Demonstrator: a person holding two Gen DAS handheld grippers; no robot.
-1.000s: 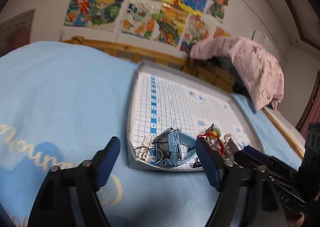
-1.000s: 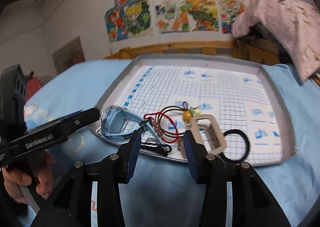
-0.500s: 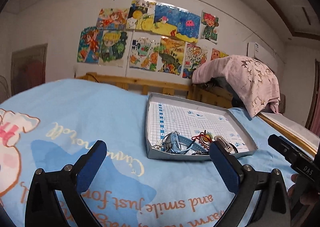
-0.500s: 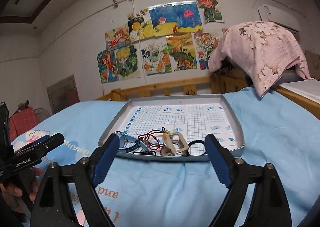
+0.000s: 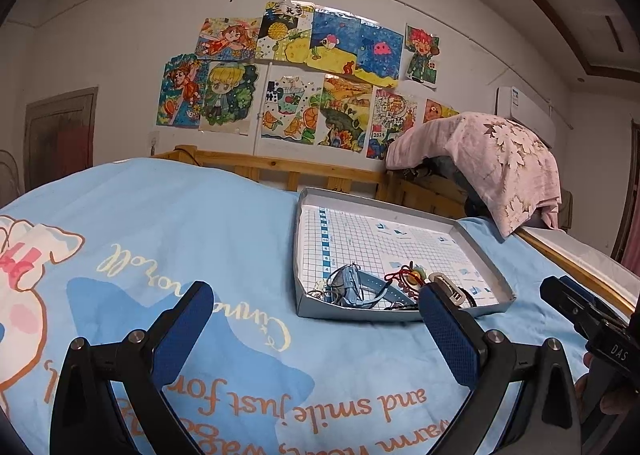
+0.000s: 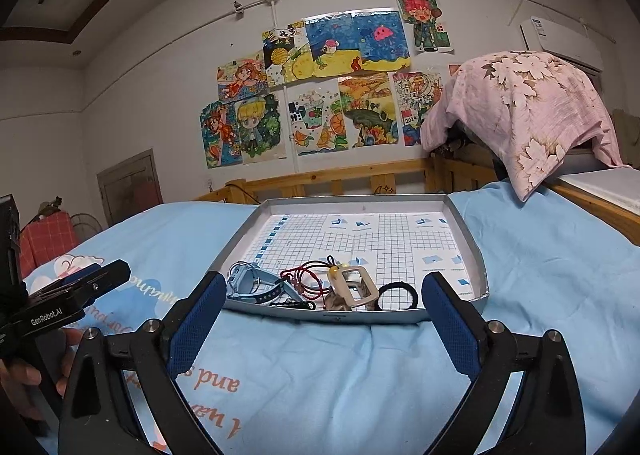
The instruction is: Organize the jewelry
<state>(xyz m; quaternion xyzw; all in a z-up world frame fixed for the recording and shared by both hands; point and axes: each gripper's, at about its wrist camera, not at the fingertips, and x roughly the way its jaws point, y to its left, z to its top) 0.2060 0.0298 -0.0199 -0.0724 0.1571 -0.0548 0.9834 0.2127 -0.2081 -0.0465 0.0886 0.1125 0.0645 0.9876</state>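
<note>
A grey tray (image 6: 478, 279) with a grid-paper floor lies on the blue bedsheet; it also shows in the left wrist view (image 5: 486, 251). At its near edge lie a blue watch (image 6: 256, 285), red cord bracelets (image 6: 308, 279), a beige hair clip (image 6: 358, 287) and a black hair tie (image 6: 398, 295). The watch (image 5: 352, 287) and red cords (image 5: 404, 277) show in the left wrist view too. My left gripper (image 5: 316, 335) is open and empty, short of the tray. My right gripper (image 6: 324, 327) is open and empty, just in front of the tray's near rim.
A wooden bed rail (image 6: 340, 179) runs behind the tray. A pink flowered cloth (image 6: 524, 115) covers something at the back right. Drawings hang on the wall (image 5: 304, 87). The left gripper's body (image 6: 60, 303) shows at the left of the right wrist view.
Both grippers have pulled back from the tray and risen, and both have opened wider. The jewelry has stayed in a pile at the tray's near edge.
</note>
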